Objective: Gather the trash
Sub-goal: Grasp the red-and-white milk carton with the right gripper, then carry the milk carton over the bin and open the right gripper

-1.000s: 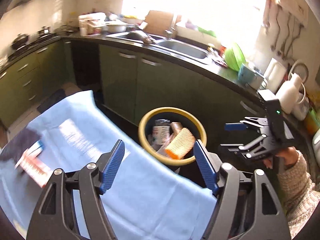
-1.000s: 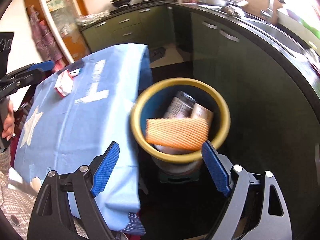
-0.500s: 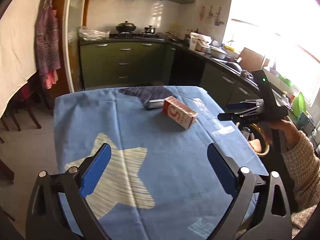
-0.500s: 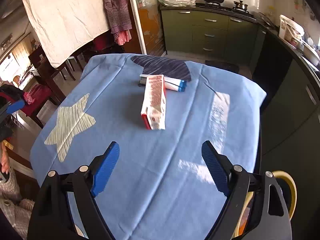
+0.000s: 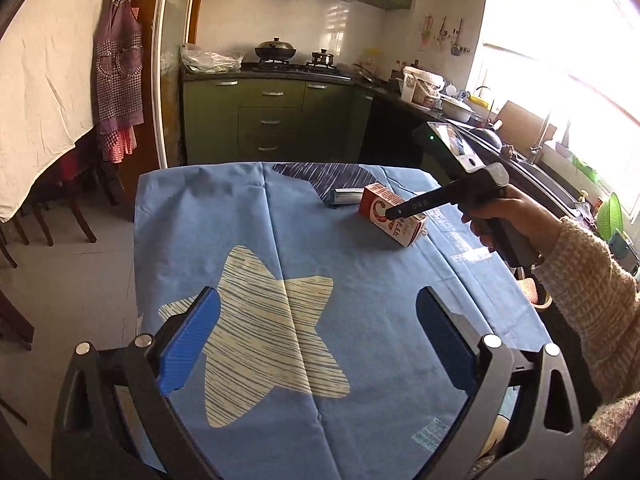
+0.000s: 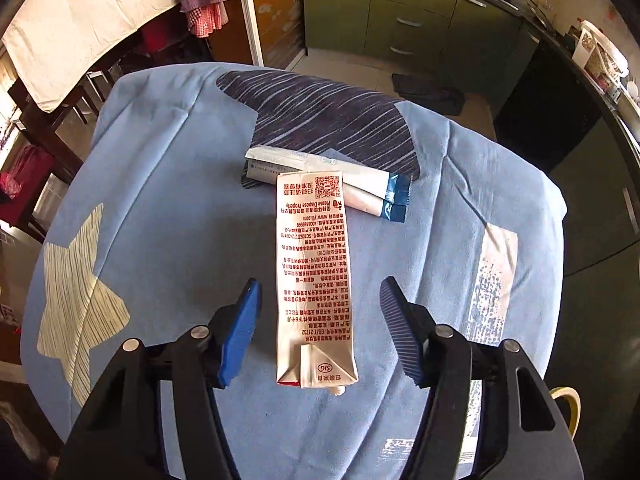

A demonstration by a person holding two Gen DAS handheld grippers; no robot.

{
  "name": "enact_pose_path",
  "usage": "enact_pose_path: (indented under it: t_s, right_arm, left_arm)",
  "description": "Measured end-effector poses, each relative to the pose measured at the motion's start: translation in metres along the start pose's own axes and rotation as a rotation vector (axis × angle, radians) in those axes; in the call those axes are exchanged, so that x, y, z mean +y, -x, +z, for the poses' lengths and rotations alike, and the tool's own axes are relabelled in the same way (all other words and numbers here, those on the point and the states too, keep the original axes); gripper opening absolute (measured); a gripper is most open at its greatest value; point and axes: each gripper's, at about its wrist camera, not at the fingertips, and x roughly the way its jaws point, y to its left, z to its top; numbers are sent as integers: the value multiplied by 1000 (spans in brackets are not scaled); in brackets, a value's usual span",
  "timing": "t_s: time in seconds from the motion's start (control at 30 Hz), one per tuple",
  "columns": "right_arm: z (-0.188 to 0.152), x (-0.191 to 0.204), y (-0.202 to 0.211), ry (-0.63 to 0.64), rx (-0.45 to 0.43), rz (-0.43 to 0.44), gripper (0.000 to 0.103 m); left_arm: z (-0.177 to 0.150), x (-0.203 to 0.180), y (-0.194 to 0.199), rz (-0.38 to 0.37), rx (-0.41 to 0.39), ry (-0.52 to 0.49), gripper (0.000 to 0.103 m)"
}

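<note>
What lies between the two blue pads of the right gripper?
In the right wrist view, the milk carton lies lengthwise between the closing pads of the right gripper; a strip of blue tablecloth shows on each side.

One carton (image 6: 314, 280), two sachets (image 6: 360, 190), one blue cloth (image 6: 180, 240) with two pale stars (image 5: 276, 340) and one dark star (image 6: 320, 120), two grippers (image 6: 320, 330), one bin (image 6: 570, 404)

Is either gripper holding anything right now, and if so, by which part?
Nothing is held. The right gripper straddles the carton, pads clear, jaws just closing; the left gripper is open.
</note>
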Motion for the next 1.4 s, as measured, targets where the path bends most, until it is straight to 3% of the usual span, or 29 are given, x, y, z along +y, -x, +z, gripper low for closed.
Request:
enact_pose_path:
  t_s: [0.1,0.17,0.3,0.57,0.77,0.9,1.07,1.23,1.4]
  right_arm:
    - [0,1,-2,2,7,1,52]
    - [0,2,-4,3,20,7,39]
    - [-3,-1,-5,2,22,14,34]
    - [-12,-4,14,-5,-22,32,34]
    - [-53,-33,59,-60,-67,64,34]
    - [-99,-72,99,-136,-114,44,34]
    - [-175,-158,139,-325,-142,-53,34]
    - [-243,-244,139,-532,-99,-138,34]
    - [-284,-297,119,-685,-78,-170,39]
  left_arm:
    - [-2,0,-3,-7,11,4,94]
    - [-3,-1,-5,-12,18,4,94]
    - [-4,-5,-5,-16,22,-2,94]
    - [-5,-10,-8,-27,31,-14,94]
    - [-5,-17,-12,-43,36,-26,94]
    - [-6,-24,-16,-61,41,-37,94]
    - [-7,-34,-22,-79,52,-51,94]
    - [-8,-49,-28,-104,66,-73,94]
    - [-6,-66,-32,-111,81,-113,94]
